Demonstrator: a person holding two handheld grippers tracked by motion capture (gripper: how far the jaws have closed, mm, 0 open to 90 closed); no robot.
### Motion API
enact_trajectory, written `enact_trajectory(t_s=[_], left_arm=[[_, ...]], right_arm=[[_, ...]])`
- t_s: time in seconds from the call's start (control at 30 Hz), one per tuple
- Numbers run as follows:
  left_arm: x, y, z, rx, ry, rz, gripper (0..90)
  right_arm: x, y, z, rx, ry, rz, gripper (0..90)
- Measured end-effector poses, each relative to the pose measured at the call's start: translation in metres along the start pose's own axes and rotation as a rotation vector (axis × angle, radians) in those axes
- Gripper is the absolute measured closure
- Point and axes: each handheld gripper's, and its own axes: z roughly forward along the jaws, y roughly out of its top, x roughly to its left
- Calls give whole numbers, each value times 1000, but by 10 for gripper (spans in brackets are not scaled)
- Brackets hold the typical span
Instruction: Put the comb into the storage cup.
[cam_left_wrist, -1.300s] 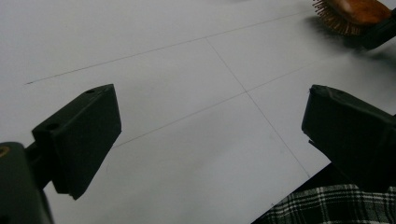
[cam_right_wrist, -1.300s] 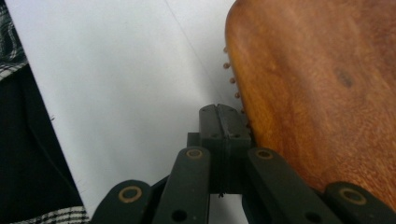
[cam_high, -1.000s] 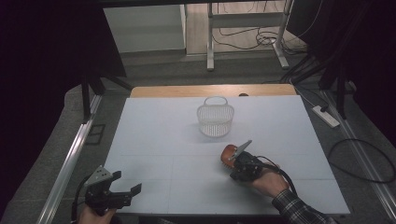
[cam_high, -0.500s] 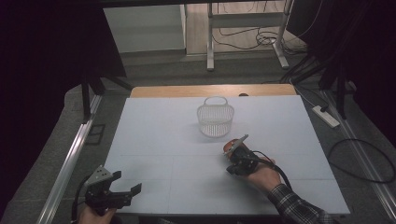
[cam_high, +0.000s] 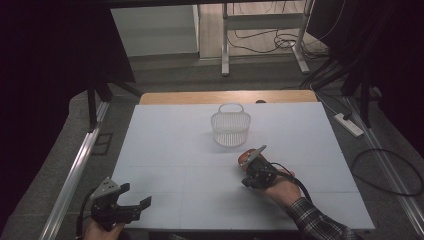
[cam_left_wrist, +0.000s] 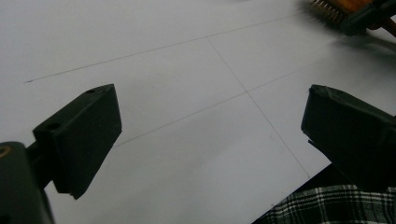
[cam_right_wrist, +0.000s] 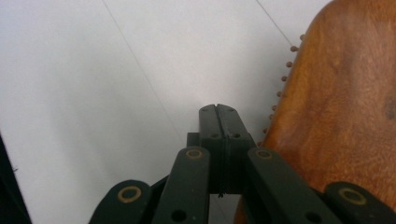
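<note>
A white sheet marked with thin grid lines covers the worktop (cam_high: 170, 150), and a strip of bare wood shows along its far edge in the upper middle of the high view. Dark curtains hang at the left and right of the frame, a grey floor with metal stand legs and loose cables lies beyond, and a white power strip (cam_high: 349, 124) rests on the floor at the right.

A white wire-mesh basket with a hoop handle (cam_high: 230, 125) stands upright on the sheet, just above centre. Below and right of it lies the brown wooden brush with short bristles (cam_high: 246, 159), well apart from the basket.

The right gripper (cam_high: 254, 172) sits at centre right, its fingers (cam_right_wrist: 218, 122) pressed together with nothing between them; in the right gripper view the brush's wooden back (cam_right_wrist: 345, 107) lies just beside them, at the right of the frame.

The left gripper (cam_high: 131, 207) is at the lower left corner of the sheet, its fingers (cam_left_wrist: 81, 135) wide apart over bare sheet, holding nothing.
</note>
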Motion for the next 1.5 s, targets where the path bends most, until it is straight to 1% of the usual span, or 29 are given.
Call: enact_trajectory(t_s=[0.2, 0.3, 0.4, 0.5, 0.57, 0.6, 0.67, 0.73, 0.8, 0.83, 0.87, 0.93, 0.97, 1.03, 1.13, 1.17, 1.2, 1.23, 1.27, 1.37, 1.5], left_arm=[[0, 0, 0, 0, 0, 1, 55], [0, 0, 0, 1, 0, 1, 56], [0, 0, 0, 0, 0, 2, 56], [0, 0, 0, -1, 1, 2, 56], [0, 0, 0, -2, 1, 1, 56], [0, 0, 0, -2, 1, 1, 56], [0, 0, 0, -1, 1, 0, 56], [0, 0, 0, -2, 1, 0, 56], [0, 0, 0, -2, 1, 0, 56], [0, 0, 0, -2, 1, 0, 56], [0, 0, 0, -1, 1, 0, 56], [0, 0, 0, -2, 2, 0, 56], [0, 0, 0, 0, 1, 1, 56], [0, 0, 0, -1, 2, 1, 56], [0, 0, 0, 0, 2, 1, 56], [0, 0, 0, -1, 1, 2, 56], [0, 0, 0, -1, 1, 2, 56], [0, 0, 0, -2, 1, 2, 56], [-1, 0, 0, -2, 2, 3, 56], [-1, 0, 0, -2, 0, 8, 56], [-2, 0, 0, 4, -3, 20, 57]], right_arm=[[7, -3, -9, -33, 4, -11, 843], [11, -5, -15, -49, -5, -20, 803], [13, -8, -20, -67, -16, -22, 741], [13, -10, -24, -92, -35, -4, 660], [13, -12, -28, -104, -44, 15, 626], [13, -12, -28, -104, -44, 15, 626], [12, -14, -30, -113, -47, 26, 595], [12, -16, -33, -118, -60, 31, 564], [13, -18, -34, -119, -59, 39, 532], [13, -19, -36, -121, -70, 42, 510], [14, -21, -38, -122, -84, 43, 469], [14, -22, -40, -121, -90, 45, 451], [14, -24, -42, -118, -107, 57, 403], [13, -26, -44, -112, -114, 65, 374], [13, -29, -46, -114, -120, 70, 347], [13, -32, -48, -122, -125, 81, 294], [12, -33, -49, -125, -128, 82, 274], [12, -33, -49, -125, -128, 82, 274], [12, -34, -51, -129, -132, 86, 250], [9, -40, -55, -142, -130, 112, 167], [6, -47, -59, -151, -129, 142, 96]])
